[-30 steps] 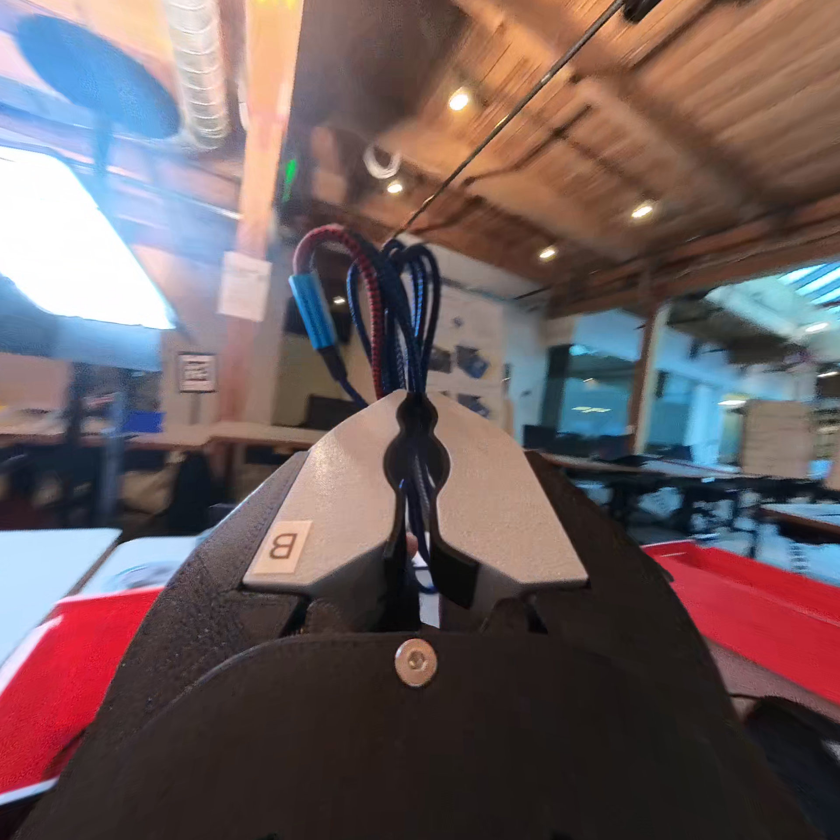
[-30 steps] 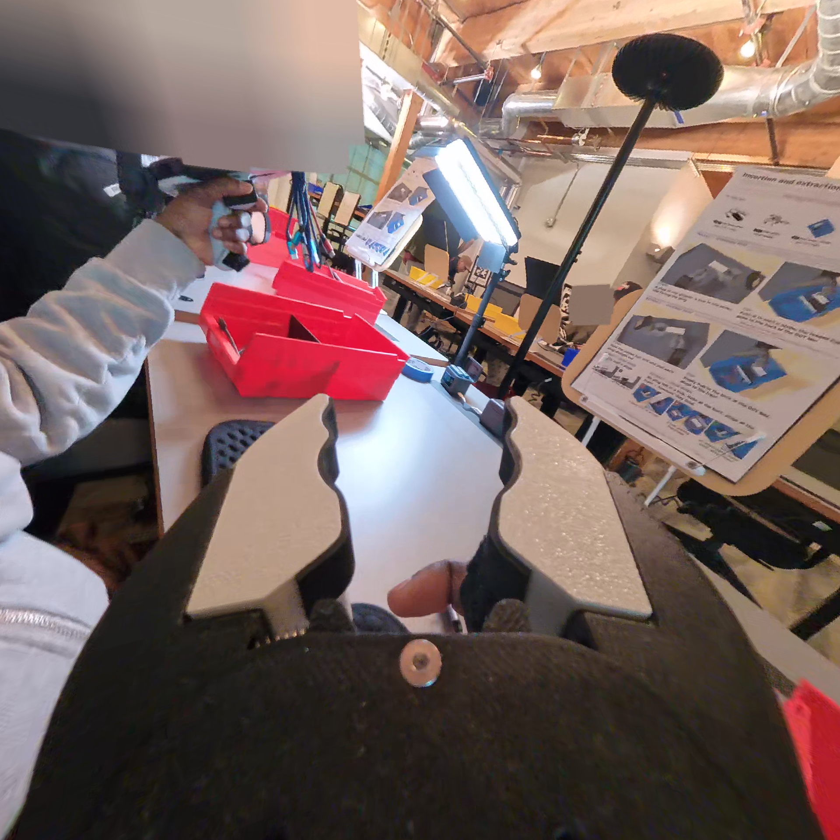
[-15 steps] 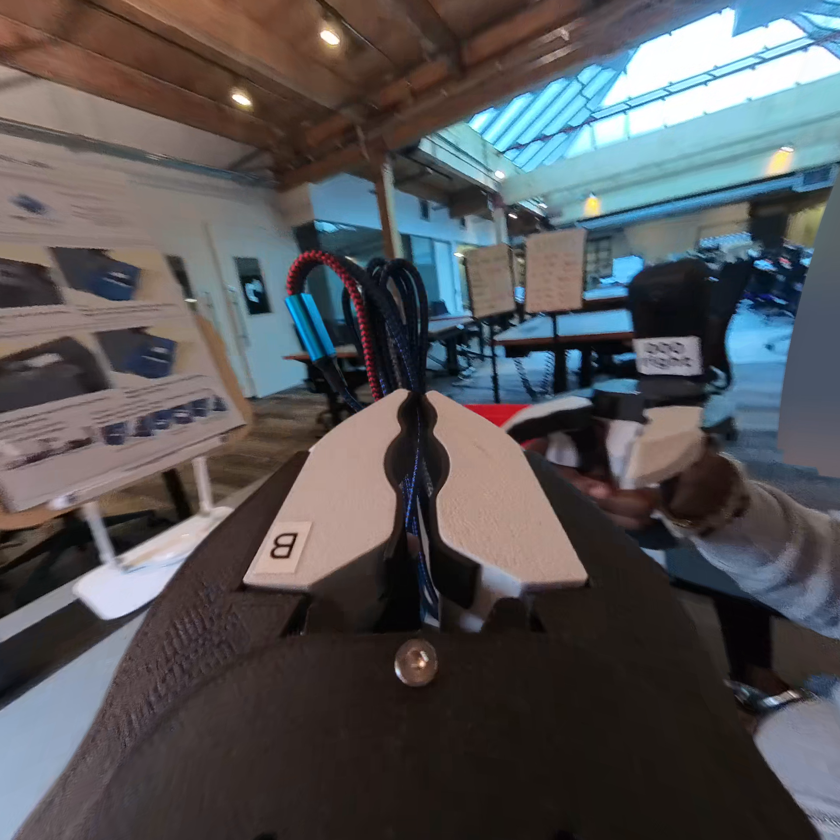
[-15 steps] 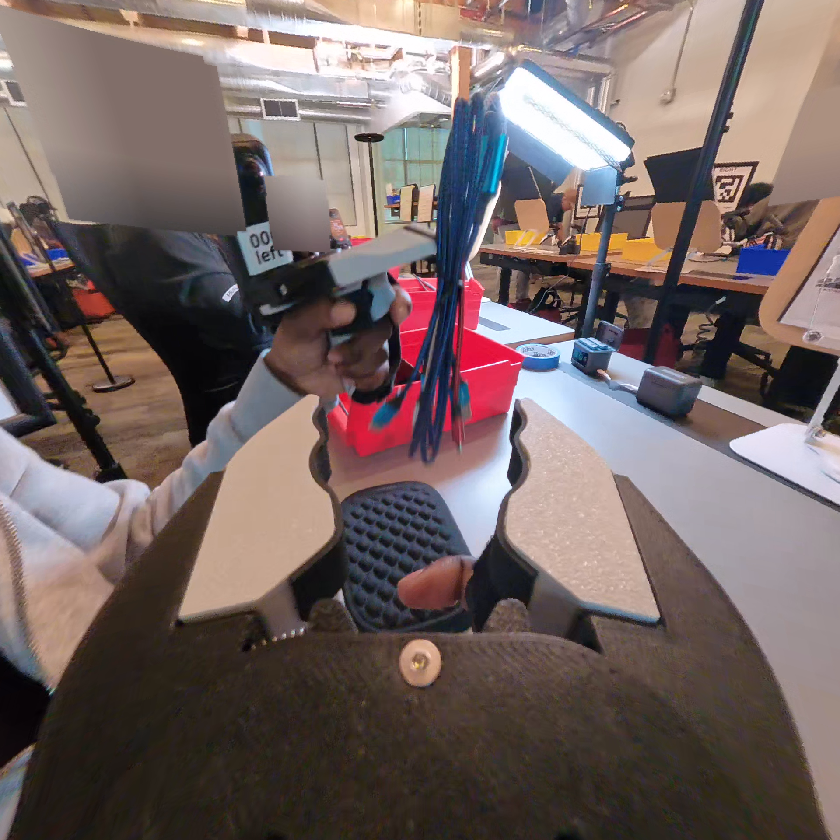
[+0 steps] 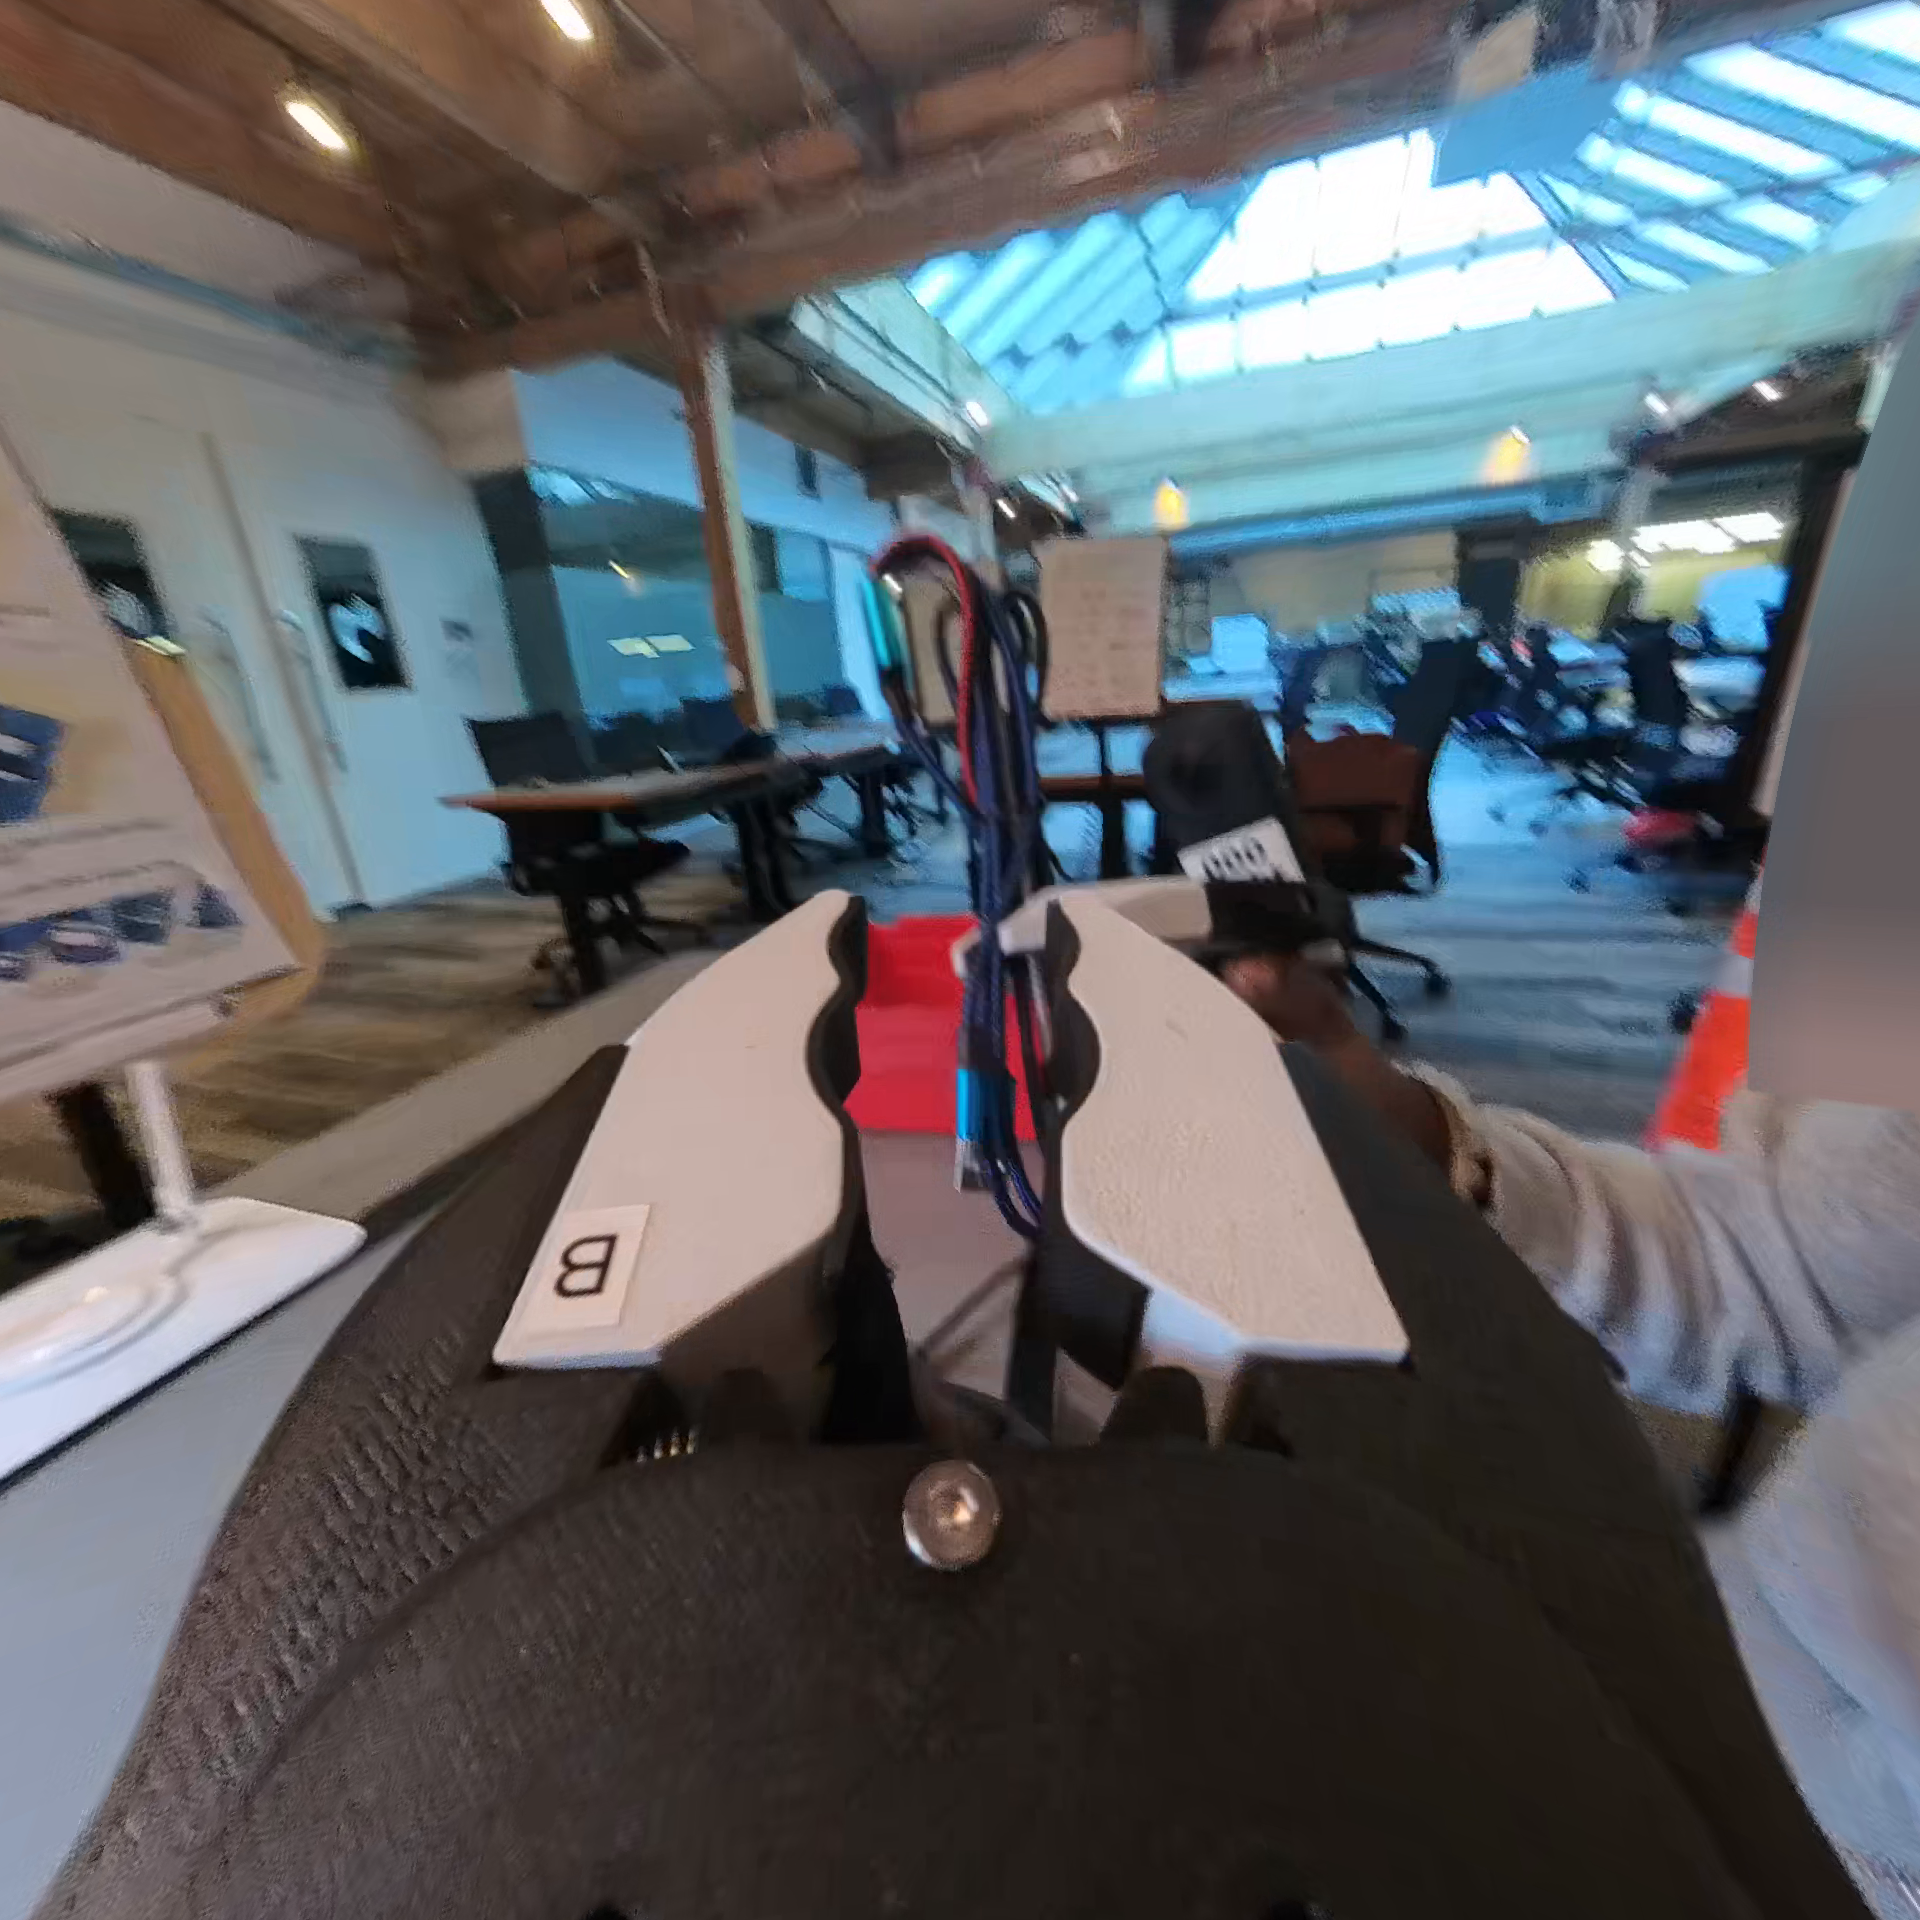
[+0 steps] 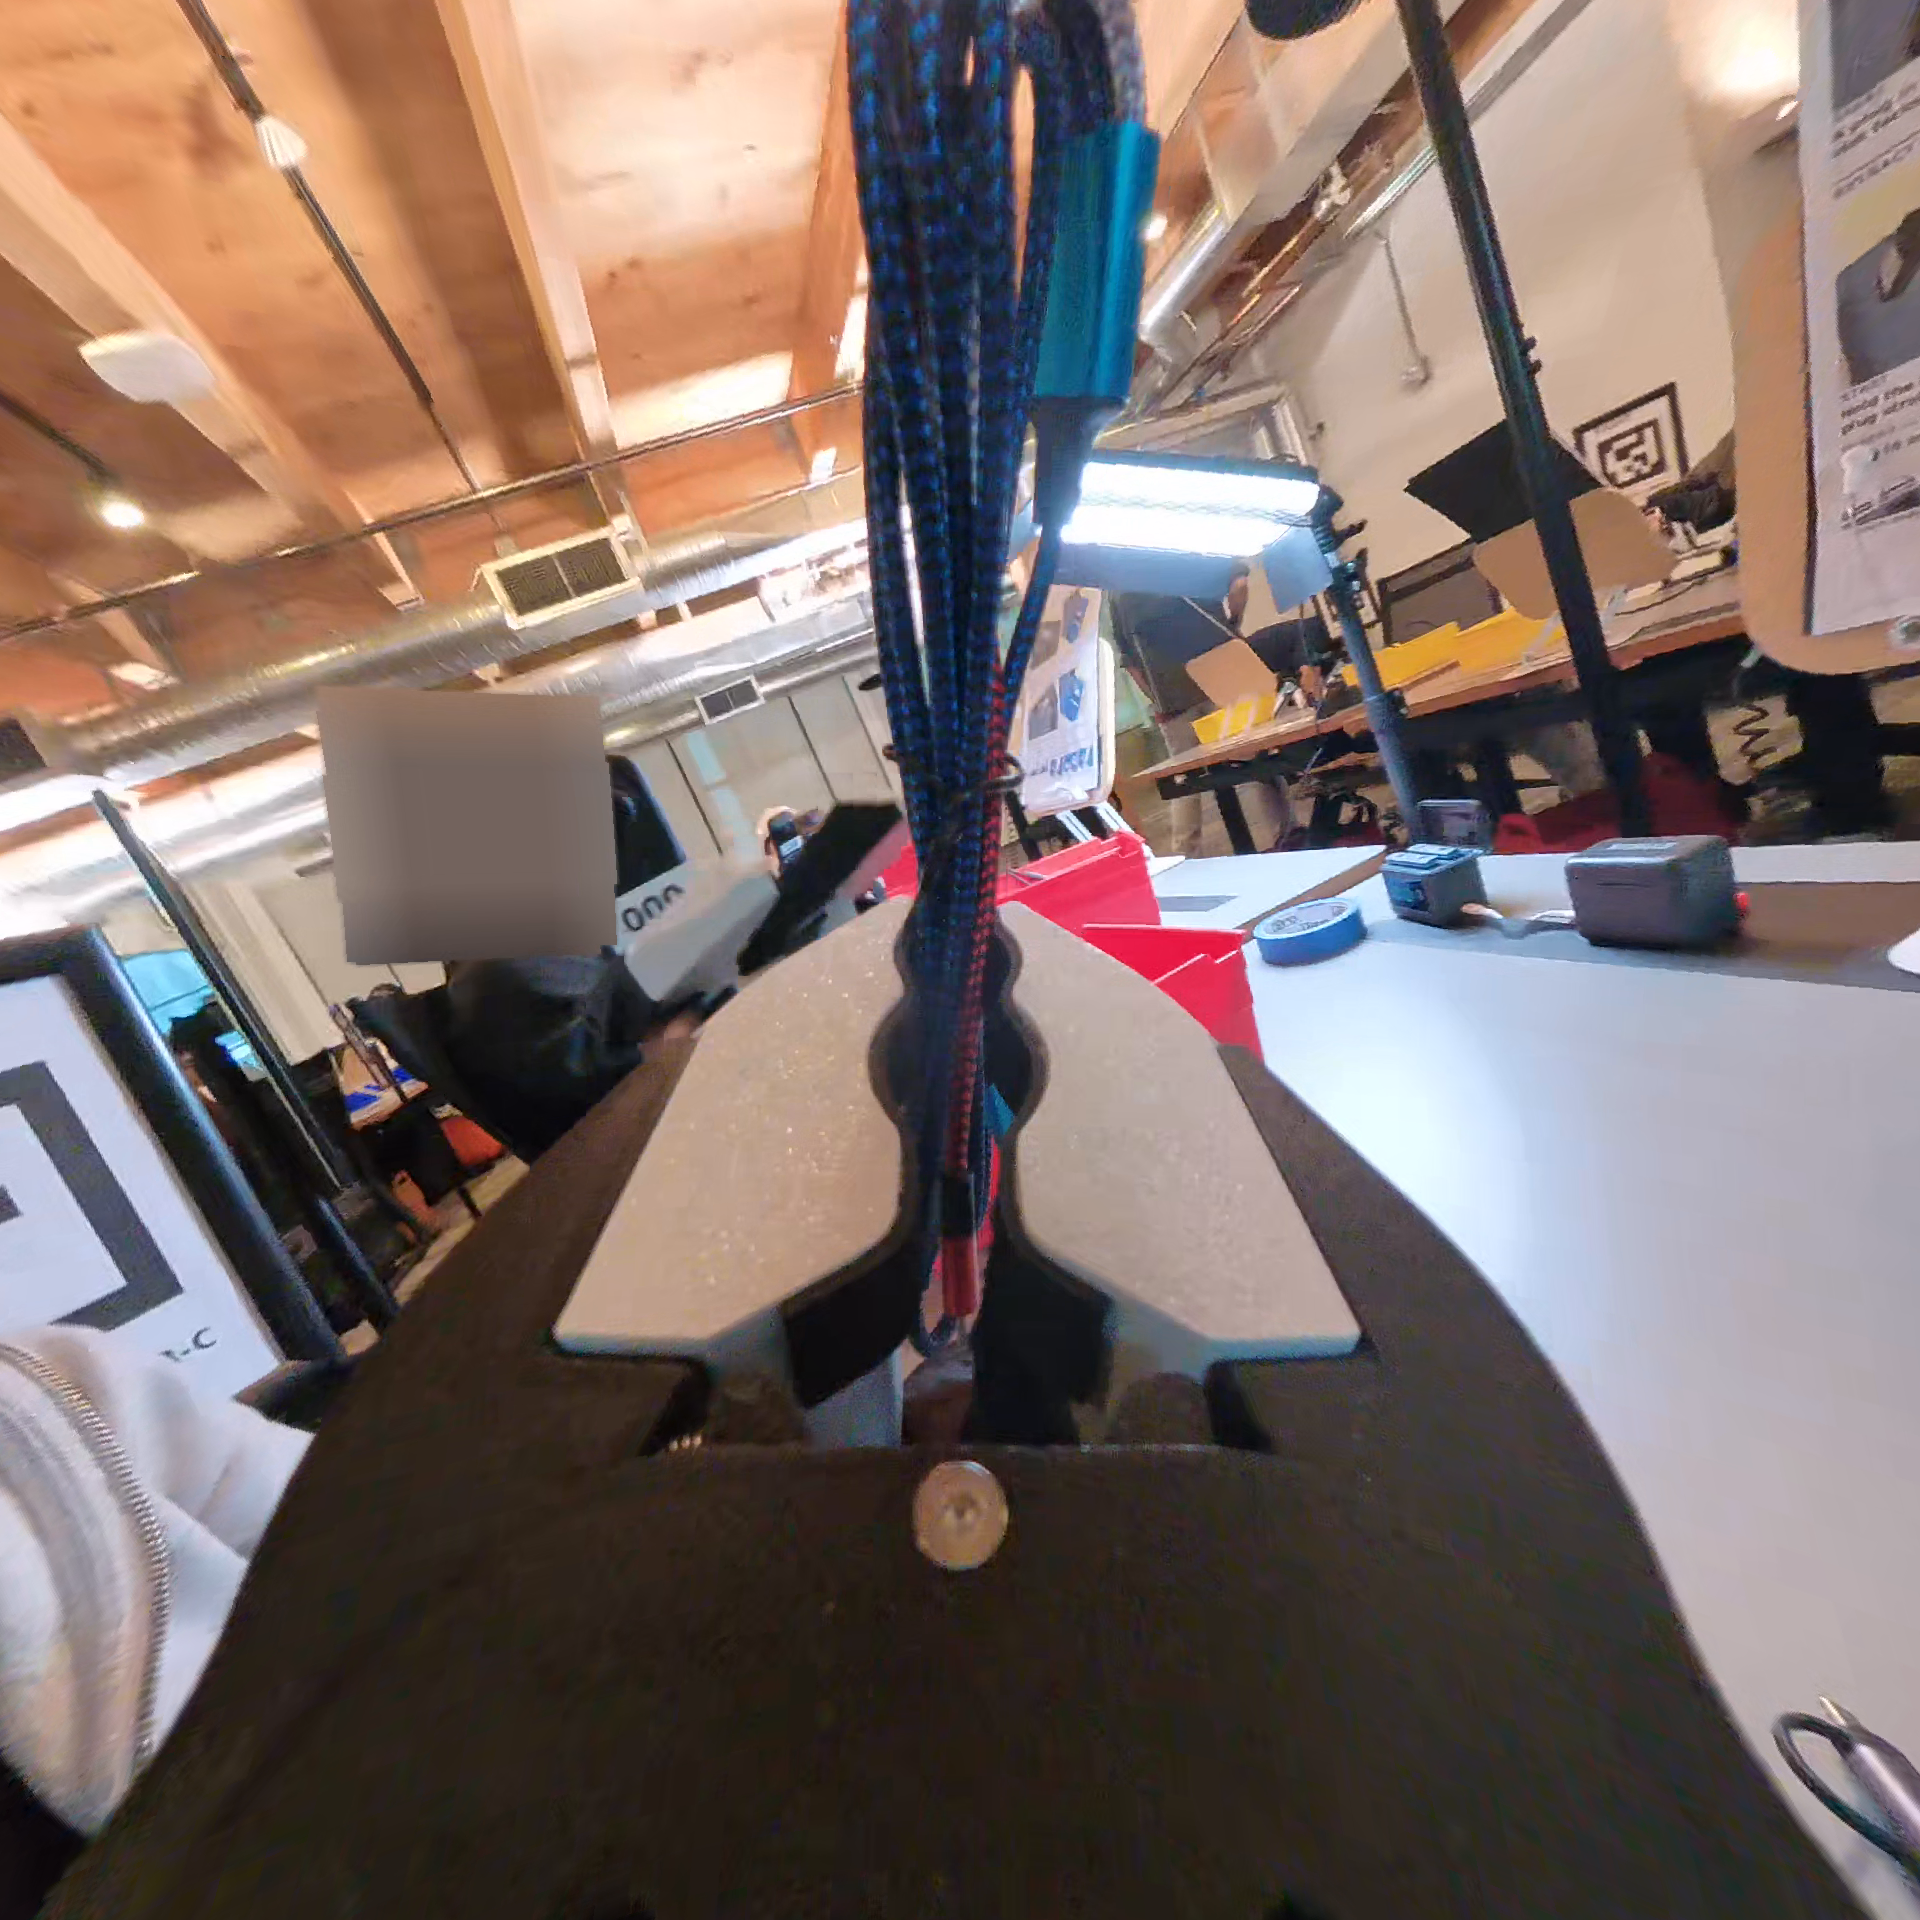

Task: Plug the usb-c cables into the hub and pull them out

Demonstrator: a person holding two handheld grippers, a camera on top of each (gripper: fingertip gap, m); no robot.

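A bundle of braided blue, black and red usb-c cables (image 6: pixel 935 520) with a blue metal plug (image 6: pixel 1096 260) stands upright in my right gripper (image 6: pixel 956 920), which is shut on it. In the left wrist view the same bundle (image 5: pixel 992 790) hangs just past my left gripper (image 5: pixel 953 914), which is open and empty. The right gripper's white fingers (image 5: pixel 1132 899) pinch the bundle there, and a blue plug (image 5: pixel 982 1107) dangles between my left fingers. A grey box (image 6: pixel 1652 888) that may be the hub sits far right on the table (image 6: pixel 1558 1195).
Red bins (image 6: pixel 1174 966) stand behind the grippers. A blue tape roll (image 6: pixel 1307 928) and a small dark device (image 6: pixel 1434 883) lie near the grey box. An instruction board (image 5: pixel 104 862) on a white stand (image 5: pixel 135 1309) is at the left. Scissors (image 6: pixel 1849 1787) lie at the near right. Tip to tip, the grippers are about 4 cm apart.
The cable bundle has passed from my left gripper to my right. The left gripper opened and let go; the right gripper closed on the bundle.
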